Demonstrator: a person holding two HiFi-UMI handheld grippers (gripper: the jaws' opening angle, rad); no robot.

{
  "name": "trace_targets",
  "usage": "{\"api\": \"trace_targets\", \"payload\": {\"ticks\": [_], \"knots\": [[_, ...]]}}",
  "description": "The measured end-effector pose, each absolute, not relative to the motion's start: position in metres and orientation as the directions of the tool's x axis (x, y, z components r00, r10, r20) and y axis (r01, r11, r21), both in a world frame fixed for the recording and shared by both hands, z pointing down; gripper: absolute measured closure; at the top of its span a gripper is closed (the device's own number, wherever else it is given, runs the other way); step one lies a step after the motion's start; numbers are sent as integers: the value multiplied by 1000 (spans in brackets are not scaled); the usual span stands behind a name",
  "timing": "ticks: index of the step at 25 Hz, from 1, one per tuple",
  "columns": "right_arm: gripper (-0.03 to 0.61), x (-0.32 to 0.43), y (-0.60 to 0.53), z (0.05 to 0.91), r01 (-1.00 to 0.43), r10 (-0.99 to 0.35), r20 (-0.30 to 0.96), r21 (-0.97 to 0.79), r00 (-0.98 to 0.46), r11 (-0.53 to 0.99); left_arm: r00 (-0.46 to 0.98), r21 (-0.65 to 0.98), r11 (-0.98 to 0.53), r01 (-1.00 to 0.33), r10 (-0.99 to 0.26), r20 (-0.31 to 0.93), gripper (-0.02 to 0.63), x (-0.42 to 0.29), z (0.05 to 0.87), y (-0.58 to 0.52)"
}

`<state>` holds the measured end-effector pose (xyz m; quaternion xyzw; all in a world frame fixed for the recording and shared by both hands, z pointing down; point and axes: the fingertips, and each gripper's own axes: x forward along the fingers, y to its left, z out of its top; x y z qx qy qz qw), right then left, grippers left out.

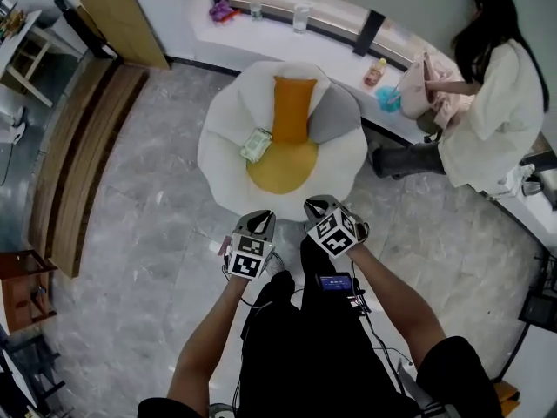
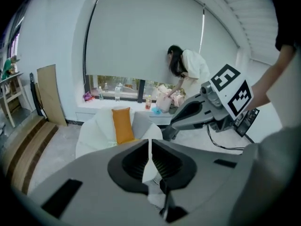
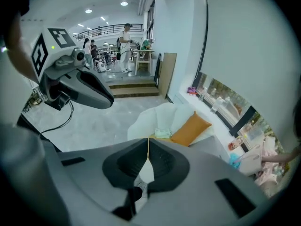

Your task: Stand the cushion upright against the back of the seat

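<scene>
An orange cushion (image 1: 294, 107) stands upright against the back of a white round chair (image 1: 222, 138), above the yellow seat pad (image 1: 283, 168). It shows too in the left gripper view, orange cushion (image 2: 122, 125), and in the right gripper view, orange cushion (image 3: 190, 128). My left gripper (image 1: 261, 219) and right gripper (image 1: 318, 205) hang side by side in front of the chair, close to my legs and apart from the cushion. The left gripper (image 2: 150, 147) has its jaws together with nothing between them. So does the right gripper (image 3: 148, 147).
A grey cushion (image 1: 332, 118) leans beside the orange one, and a green-white packet (image 1: 256, 144) lies on the seat. A person in white (image 1: 487, 103) bends over the windowsill (image 1: 261, 29) at the right. A wooden board (image 1: 122, 16) and wooden steps (image 1: 78, 155) stand left.
</scene>
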<state>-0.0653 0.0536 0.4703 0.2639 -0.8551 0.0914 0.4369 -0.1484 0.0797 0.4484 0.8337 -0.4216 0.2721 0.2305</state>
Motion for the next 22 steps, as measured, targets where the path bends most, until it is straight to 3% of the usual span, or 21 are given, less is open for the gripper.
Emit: {"api": "trace_targets", "payload": {"ticks": [13,22], "knots": [[561,-80,160,370,-643,-483,642,-21,-596,766,580,261,-532,-806,-618,531,600,-165,370,185],[563,-54,205,298,-593,-475,499,-102,-725,799,673,303,-601,-740,-647,360,601,-120,287,218]]}}
